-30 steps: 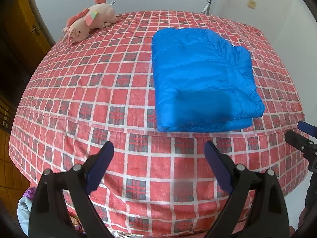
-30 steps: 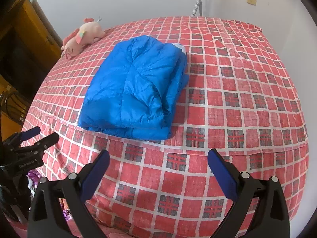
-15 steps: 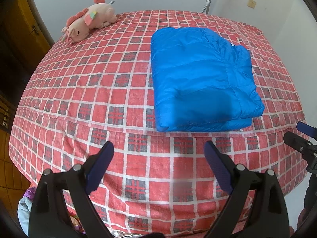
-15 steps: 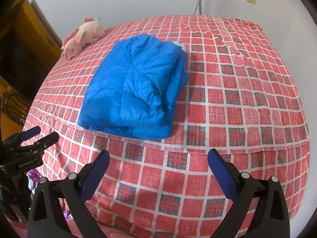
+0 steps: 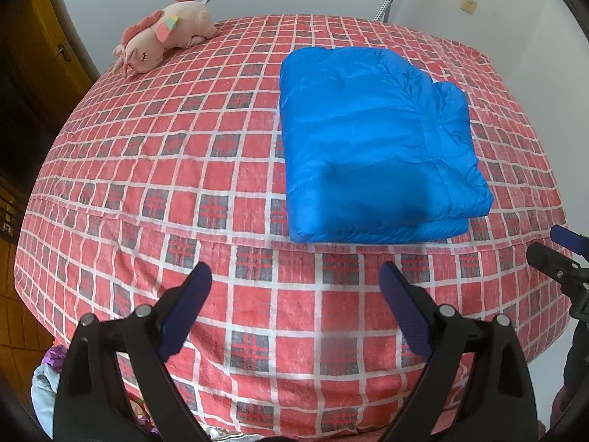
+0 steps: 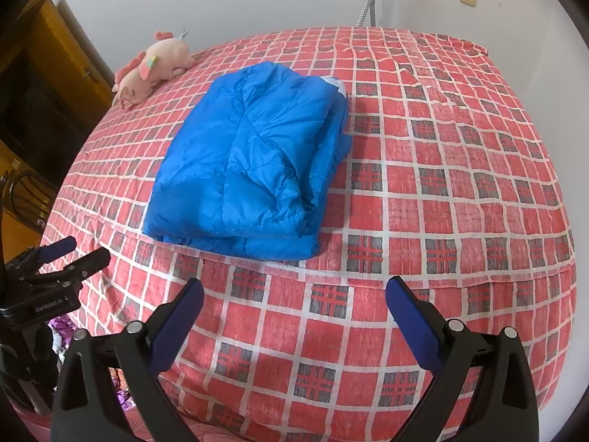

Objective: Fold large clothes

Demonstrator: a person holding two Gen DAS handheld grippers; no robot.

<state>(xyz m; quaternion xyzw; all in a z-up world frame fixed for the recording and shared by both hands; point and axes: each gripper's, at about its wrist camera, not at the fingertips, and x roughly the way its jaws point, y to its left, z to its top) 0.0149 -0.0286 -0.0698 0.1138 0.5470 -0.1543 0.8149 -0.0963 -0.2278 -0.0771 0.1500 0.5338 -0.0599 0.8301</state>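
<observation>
- Hovering off the bed [image 5: 121, 191] edge, left claw [image 5: 294, 294] and right claw [image 6: 294, 300] both spread wide, grasping nothing.
- Folded blue jacket [image 5: 371, 140] lies ahead: right-forward of the left claw, left-forward of the right (roughly equidistant).
- Long axis runs away from both claws.

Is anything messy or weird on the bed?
Nothing stands out. The blue jacket lies folded in a neat bundle on the red checked bed, and the pink plush toy rests near the far edge.
</observation>
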